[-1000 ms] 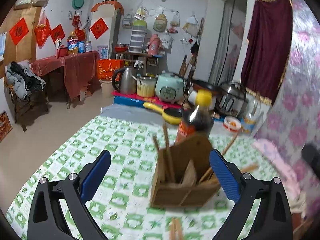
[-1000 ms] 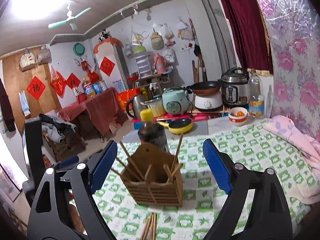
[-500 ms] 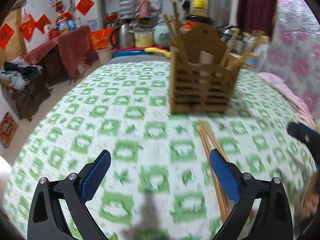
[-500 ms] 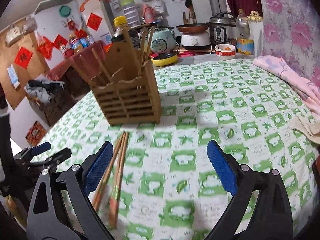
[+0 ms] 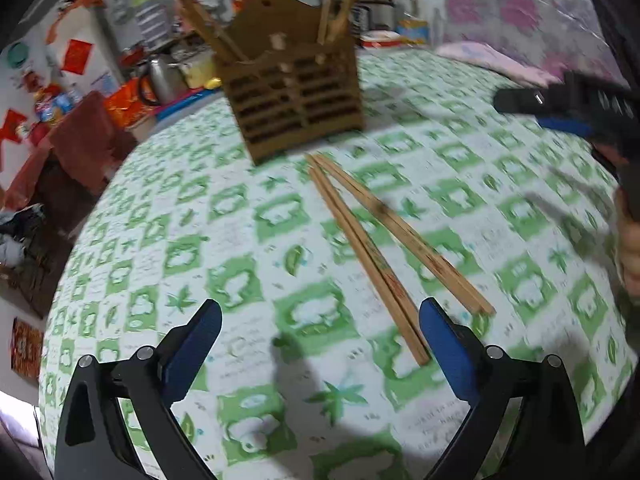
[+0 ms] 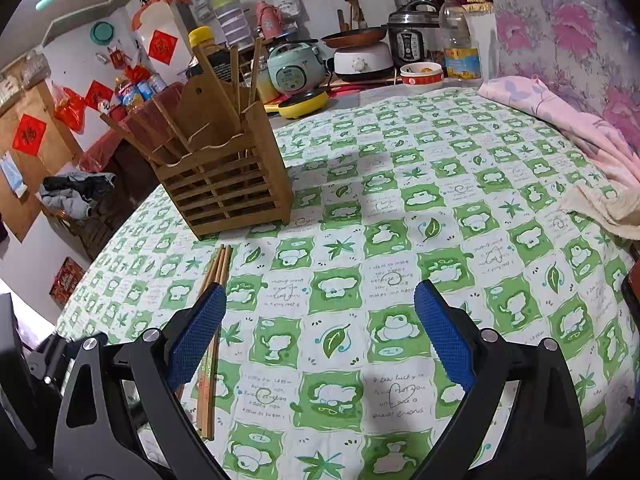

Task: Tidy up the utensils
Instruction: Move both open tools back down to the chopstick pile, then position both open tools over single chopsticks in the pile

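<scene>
A slatted wooden utensil holder (image 5: pixel 294 98) with several chopsticks standing in it sits on the green-and-white tablecloth (image 5: pixel 248 264); it also shows in the right wrist view (image 6: pixel 228 184). Loose wooden chopsticks (image 5: pixel 384 244) lie flat in front of it, also in the right wrist view (image 6: pixel 212 320). My left gripper (image 5: pixel 320 344) is open and empty, low over the cloth, with the chopsticks' near ends by its right finger. My right gripper (image 6: pixel 320 336) is open and empty, with the chopsticks passing behind its left finger. The right gripper also shows in the left wrist view (image 5: pixel 568 108).
A pink cloth (image 6: pixel 568 128) and a cream towel (image 6: pixel 600 208) lie at the table's right edge. Behind the table stand a yellow pan (image 6: pixel 304 104), rice cookers (image 6: pixel 412 40), a bowl (image 6: pixel 422 74) and bottles (image 6: pixel 458 44). A dark sauce bottle (image 6: pixel 208 52) stands behind the holder.
Both grippers have tilted down and drawn back toward the table; the holder now sits farther away and the loose chopsticks lie close in front of the fingers. Both stay open.
</scene>
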Demonstrator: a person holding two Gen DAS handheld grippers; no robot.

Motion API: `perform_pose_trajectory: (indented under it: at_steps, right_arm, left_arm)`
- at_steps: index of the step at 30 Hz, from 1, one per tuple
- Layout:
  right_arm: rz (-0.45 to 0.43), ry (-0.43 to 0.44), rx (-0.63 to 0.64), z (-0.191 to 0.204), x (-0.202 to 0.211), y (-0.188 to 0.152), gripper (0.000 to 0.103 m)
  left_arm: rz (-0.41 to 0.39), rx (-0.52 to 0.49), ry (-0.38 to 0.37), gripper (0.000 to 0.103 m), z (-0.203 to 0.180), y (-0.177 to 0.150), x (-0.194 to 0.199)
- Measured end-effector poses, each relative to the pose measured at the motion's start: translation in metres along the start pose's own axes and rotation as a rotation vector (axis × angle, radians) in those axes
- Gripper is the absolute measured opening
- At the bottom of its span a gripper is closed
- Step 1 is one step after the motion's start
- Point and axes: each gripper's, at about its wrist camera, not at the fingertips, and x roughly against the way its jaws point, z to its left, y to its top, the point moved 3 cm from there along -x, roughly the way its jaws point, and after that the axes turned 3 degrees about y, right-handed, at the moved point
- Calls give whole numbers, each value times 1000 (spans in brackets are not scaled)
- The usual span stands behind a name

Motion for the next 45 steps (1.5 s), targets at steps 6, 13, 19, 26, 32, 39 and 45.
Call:
perform_pose_trajectory:
  at_steps: [6, 13, 19, 26, 32, 39, 45]
  right_arm:
    - [4, 8, -12, -1, 0, 0, 93]
    - [14, 3, -10, 0, -3, -1, 93]
    - [19, 1, 0, 1, -3, -2, 93]
    - [62, 36, 76, 18, -10, -10, 93]
    - [99, 33, 155, 35, -17, -21, 93]
    - [90, 25, 137, 32, -15, -19, 93]
    - [111, 37, 144, 32, -16, -23, 93]
  left_arm:
    - [90, -63, -74, 97, -9, -11, -9]
    - [119, 4, -7, 98, 22, -16, -16]
    - [136, 213, 7, 98, 66, -12, -23]
    - [139, 231, 38, 98, 69, -12, -24]
    - [170, 197, 56, 99, 63, -12, -33]
    - [127, 92, 70, 97, 36, -5, -28]
    - [100, 41, 80, 98, 33, -9, -22]
